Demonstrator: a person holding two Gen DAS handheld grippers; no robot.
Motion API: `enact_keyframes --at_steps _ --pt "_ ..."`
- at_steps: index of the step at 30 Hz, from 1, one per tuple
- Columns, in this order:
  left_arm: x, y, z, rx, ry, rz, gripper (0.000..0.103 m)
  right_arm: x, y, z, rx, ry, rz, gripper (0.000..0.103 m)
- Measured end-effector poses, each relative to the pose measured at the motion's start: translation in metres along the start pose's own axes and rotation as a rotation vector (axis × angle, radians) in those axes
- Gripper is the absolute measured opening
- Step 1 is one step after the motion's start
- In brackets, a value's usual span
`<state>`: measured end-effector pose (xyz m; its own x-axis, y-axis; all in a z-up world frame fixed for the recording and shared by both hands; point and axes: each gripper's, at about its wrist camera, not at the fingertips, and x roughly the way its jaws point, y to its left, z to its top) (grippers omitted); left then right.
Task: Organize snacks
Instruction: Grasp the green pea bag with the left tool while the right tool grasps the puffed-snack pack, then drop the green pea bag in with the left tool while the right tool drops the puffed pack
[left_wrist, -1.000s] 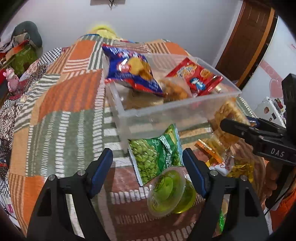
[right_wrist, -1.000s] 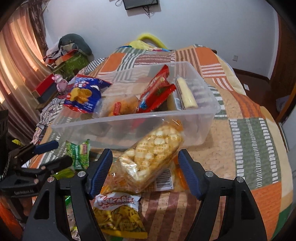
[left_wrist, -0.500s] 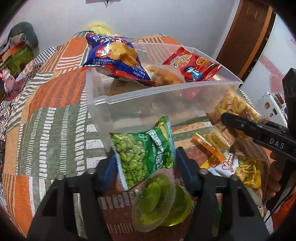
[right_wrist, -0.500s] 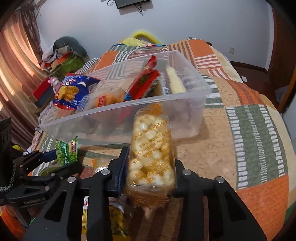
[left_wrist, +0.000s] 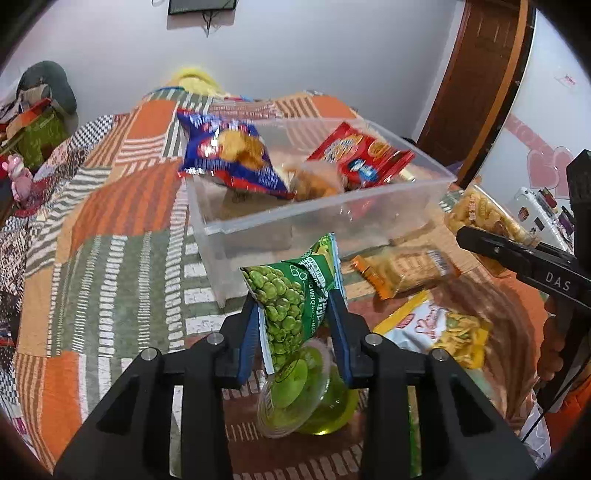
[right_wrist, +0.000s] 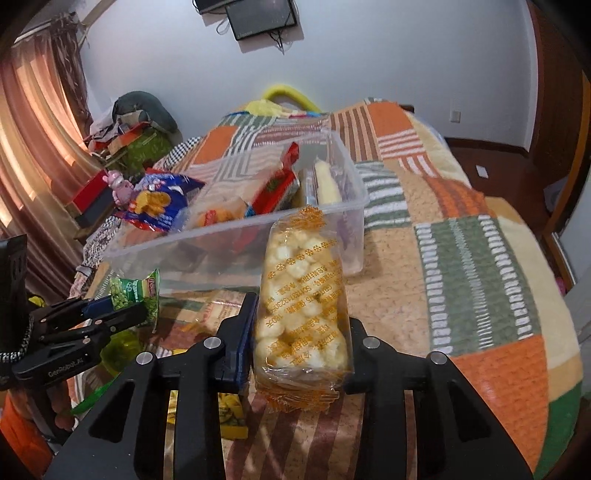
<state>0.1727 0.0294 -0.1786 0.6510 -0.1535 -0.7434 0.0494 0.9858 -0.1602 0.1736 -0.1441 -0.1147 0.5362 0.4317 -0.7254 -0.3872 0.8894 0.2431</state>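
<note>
My left gripper (left_wrist: 291, 301) is shut on a green pea packet (left_wrist: 284, 291), held upright just above the bed in front of the clear plastic bin (left_wrist: 321, 218). Below it lies a green jelly cup (left_wrist: 306, 391). In the right wrist view, my right gripper (right_wrist: 301, 312) is shut on a clear pack of pale puffed snacks (right_wrist: 303, 288), lifted before the bin (right_wrist: 207, 243). The bin holds a blue chip bag (left_wrist: 229, 155), a red biscuit bag (left_wrist: 362, 155) and other packs.
An orange cracker pack (left_wrist: 402, 269) and a white and yellow snack bag (left_wrist: 439, 328) lie on the patchwork blanket (left_wrist: 110, 206) right of the left gripper. Boxes and clothes (right_wrist: 125, 144) pile up left of the bed. A wooden door (left_wrist: 476, 85) stands at the right.
Both grippers shut on their packets, the left on the pea packet and the right on the puffed snack pack, and raised them off the blanket. The jelly cup stayed down.
</note>
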Motion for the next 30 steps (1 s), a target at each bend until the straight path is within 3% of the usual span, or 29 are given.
enact_keyframes --at_steps 14,20,30 --pt "-0.045 -0.006 0.040 0.034 -0.154 -0.010 0.035 -0.020 0.018 0.035 -0.058 -0.114 0.002 0.032" --pt "-0.039 -0.007 0.064 0.035 -0.195 0.002 0.035 -0.014 0.031 0.053 -0.094 -0.144 0.003 0.032" --pt "-0.006 0.002 0.099 0.002 -0.190 0.011 0.035 0.014 0.046 0.074 -0.136 -0.139 0.009 0.032"
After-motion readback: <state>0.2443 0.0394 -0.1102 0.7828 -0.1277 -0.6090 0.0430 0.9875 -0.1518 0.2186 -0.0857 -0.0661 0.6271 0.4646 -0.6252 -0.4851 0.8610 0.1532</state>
